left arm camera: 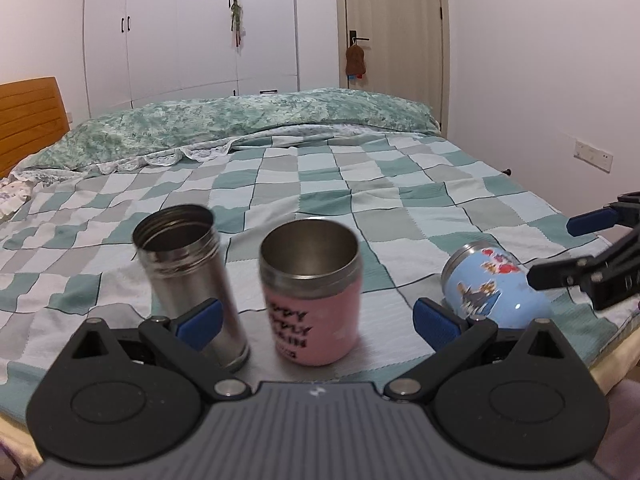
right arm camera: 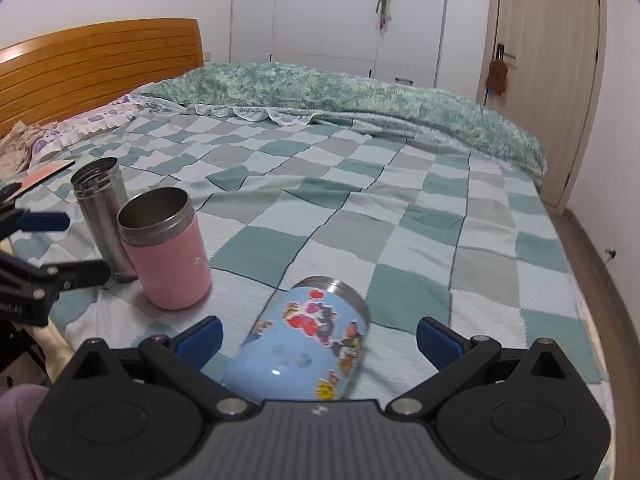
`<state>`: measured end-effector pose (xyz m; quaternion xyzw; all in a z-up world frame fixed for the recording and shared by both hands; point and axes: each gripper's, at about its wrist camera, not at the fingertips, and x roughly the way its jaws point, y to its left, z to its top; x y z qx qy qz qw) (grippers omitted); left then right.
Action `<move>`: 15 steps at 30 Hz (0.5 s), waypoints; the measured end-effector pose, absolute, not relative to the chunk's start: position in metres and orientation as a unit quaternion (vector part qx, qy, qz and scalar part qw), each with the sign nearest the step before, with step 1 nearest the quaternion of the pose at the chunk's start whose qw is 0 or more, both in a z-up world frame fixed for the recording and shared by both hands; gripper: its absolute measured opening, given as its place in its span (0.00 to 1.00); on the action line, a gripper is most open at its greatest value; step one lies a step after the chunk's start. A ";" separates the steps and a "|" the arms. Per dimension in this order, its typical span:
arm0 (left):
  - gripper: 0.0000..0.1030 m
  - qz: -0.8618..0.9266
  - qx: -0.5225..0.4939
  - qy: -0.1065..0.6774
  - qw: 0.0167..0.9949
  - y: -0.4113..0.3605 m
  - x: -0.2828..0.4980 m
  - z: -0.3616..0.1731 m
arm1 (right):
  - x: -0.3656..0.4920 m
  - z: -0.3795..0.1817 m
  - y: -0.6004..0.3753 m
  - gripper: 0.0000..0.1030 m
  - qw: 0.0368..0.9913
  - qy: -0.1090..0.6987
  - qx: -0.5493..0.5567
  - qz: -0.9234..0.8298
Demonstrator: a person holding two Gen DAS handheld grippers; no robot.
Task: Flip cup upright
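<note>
While pink cup (left arm camera: 311,292) stands, its lettering blurs unreadably.

Soft, even indoor light; fisheye-bent edges; slight blur.

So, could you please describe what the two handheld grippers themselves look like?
Both look identical. The left gripper and right gripper have a grey ribbed body, black rounded side housings with circular recesses, black linkage arms on silver pivot pins, and fingers tipped with blue textured pads. No cables show.
</note>
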<state>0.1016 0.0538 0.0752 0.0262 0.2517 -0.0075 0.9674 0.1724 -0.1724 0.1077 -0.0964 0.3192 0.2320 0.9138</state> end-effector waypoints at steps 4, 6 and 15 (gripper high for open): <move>1.00 -0.016 0.034 0.245 0.969 0.063 0.095 0.065 | 0.182 0.098 -0.165 1.00 0.904 0.354 -0.088 0.223; 1.00 -0.022 0.033 0.243 0.969 0.068 0.094 0.059 | 0.188 0.091 -0.163 1.00 0.898 0.374 -0.081 0.216; 1.00 -0.042 0.025 0.237 0.970 0.080 0.102 0.038 | 0.222 0.072 -0.165 1.00 0.883 0.434 -0.018 0.175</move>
